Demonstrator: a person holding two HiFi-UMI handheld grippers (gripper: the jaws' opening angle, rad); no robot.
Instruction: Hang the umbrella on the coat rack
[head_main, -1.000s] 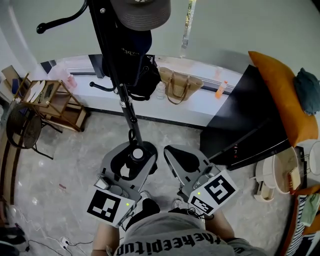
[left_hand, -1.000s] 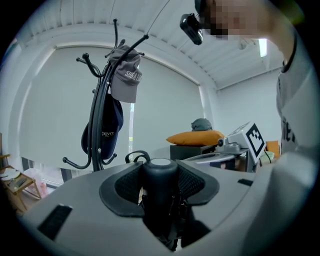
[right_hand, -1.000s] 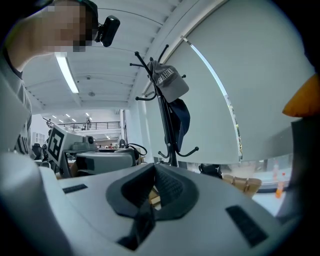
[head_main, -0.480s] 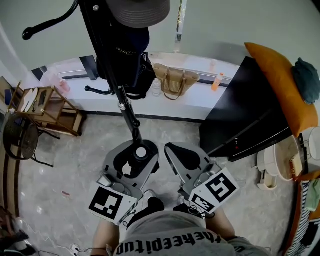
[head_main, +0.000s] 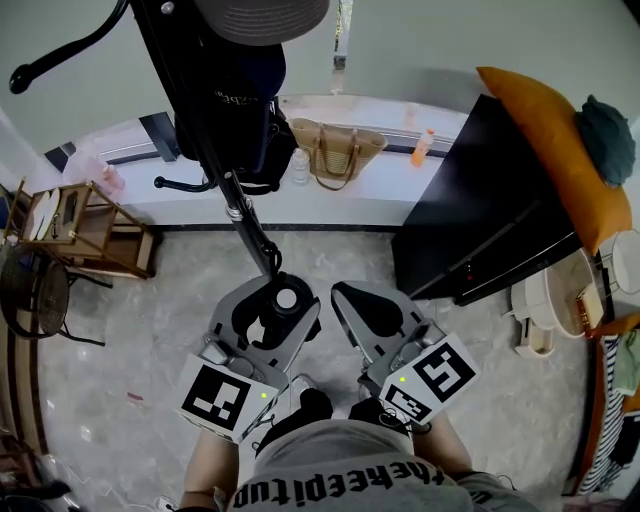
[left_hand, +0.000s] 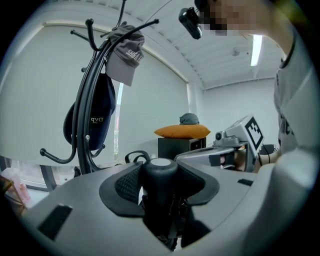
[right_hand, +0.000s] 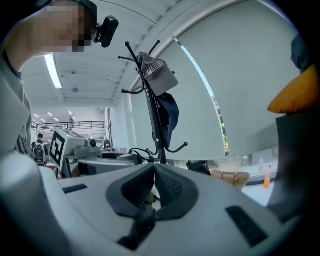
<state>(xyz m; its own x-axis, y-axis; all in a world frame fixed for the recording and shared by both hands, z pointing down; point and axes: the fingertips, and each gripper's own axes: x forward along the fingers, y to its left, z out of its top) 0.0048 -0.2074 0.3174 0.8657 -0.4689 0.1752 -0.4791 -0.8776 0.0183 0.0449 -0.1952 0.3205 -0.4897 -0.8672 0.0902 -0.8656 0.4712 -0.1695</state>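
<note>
One cap and dark bag crowd coat rack beyond left claw's umbrella.

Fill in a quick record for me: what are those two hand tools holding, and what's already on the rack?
Left gripper: shut on the umbrella handle, which stands upright between its jaws
Right gripper: jaws together, nothing between them
Coat rack: ahead of both grippers; umbrella not yet on it
On the rack: grey cap on top, dark blue item lower
White ledge: woven handbag, orange bottle
</note>
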